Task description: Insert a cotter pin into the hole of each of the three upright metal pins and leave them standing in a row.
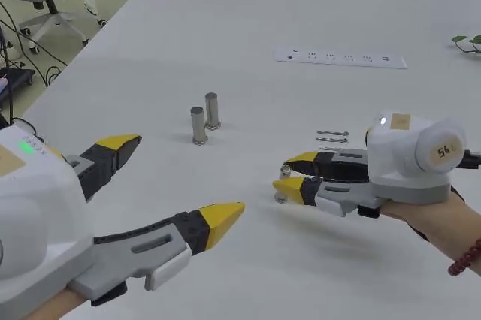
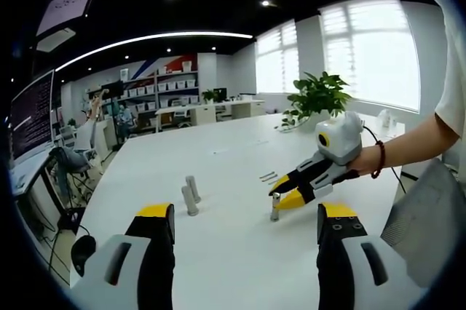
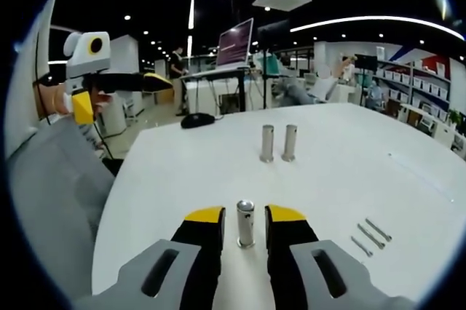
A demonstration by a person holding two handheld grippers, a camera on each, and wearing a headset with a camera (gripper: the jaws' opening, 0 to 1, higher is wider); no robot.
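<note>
Right gripper view: one metal pin (image 3: 245, 223) stands upright on the white bench (image 3: 182, 179) between the right gripper's (image 3: 245, 213) narrowly parted jaws, a gap showing on each side. Two other pins (image 3: 267, 142) stand close together beyond it; cotter pins (image 3: 371, 233) lie flat nearby. Left gripper (image 1: 188, 173) hovers wide apart, holding nothing

A white table (image 1: 225, 34) holds a near metal pin (image 1: 198, 125) and a far metal pin (image 1: 212, 111), upright and just beside each other. A third metal pin (image 3: 245, 224) stands well apart from them. Three cotter pins (image 1: 332, 140) lie side by side near the third, and a white power strip (image 1: 340, 58) lies farther back.
</note>
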